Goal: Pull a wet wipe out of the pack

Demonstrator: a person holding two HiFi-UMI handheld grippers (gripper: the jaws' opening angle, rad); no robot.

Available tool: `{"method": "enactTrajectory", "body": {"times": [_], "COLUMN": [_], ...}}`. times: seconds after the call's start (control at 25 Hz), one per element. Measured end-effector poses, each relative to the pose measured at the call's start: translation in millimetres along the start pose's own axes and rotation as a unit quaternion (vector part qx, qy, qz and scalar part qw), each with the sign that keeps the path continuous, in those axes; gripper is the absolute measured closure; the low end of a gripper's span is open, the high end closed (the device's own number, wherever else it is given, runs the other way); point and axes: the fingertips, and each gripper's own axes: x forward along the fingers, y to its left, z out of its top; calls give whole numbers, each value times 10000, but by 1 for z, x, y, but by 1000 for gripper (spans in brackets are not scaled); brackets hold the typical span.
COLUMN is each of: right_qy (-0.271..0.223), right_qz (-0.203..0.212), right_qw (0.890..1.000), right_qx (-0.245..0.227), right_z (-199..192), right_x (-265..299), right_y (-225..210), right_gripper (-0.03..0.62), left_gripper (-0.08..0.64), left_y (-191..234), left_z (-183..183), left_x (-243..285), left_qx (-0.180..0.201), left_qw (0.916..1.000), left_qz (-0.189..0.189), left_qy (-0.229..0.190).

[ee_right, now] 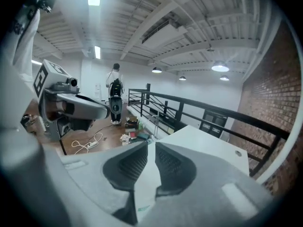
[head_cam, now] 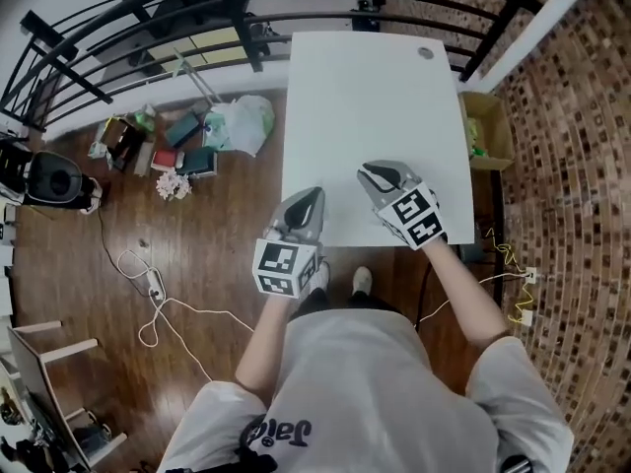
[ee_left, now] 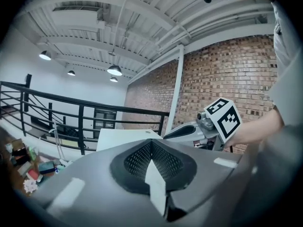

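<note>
**Head view.** The person stands at the near edge of the white table [head_cam: 375,97] with both forearms bent forward from the elbows. The left gripper [head_cam: 313,197] is held above the table's near left corner and points away from the body. The right gripper [head_cam: 367,172] is near it but apart, farther in over the tabletop, with its nose angled toward the left. The left forearm [head_cam: 264,338] and right forearm [head_cam: 461,282] are bare.

**Left gripper view.** The jaws are closed, with their tips meeting. Behind the tips a white wedge [ee_left: 155,186] shows in the cleft. It cannot be told whether this is a wipe or the table seen through the cleft. The tool looks over the far end of the table toward the black railing [ee_left: 57,108] and the brick wall [ee_left: 227,74]. The right gripper appears at the right of this view, nose pointing left.

**Right gripper view.** The jaws stand slightly apart, leaving a narrow gap. A white strip [ee_right: 144,183] with a small teal mark at its lower end fills the gap. The pads are not seen pressing on it, and what it is cannot be told. The left gripper shows at the left edge of this view.

**Wet wipe pack.** No view shows it recognisably, so its place cannot be told.
</note>
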Motion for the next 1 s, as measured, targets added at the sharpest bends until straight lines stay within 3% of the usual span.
{"method": "enactTrajectory", "body": {"times": [0.28,0.6,0.84,1.0], "right_qy": [-690,-1465,-1731,-1776], "right_qz": [-860,-1601,-2134,-2316], "right_qw": [9915,9628,9452,9401], "right_qx": [689,1609,1766,1763], "right_z": [10,12,9,7], "right_x": [-81,-150,-182,-193], "right_y": [-28,-34,-34,-27], "right_gripper": [578,598,598,600], "left_gripper": [543,544,545,545], "left_y": [-49,-85,-99,-103], "left_z": [24,36,39,39], "left_x": [21,31,31,30], "left_qx": [269,474,537,528], "left_qw": [9978,9941,9929,9927], "left_qz": [-585,-932,-995,-981], "left_qy": [-174,-304,-382,-453]}}
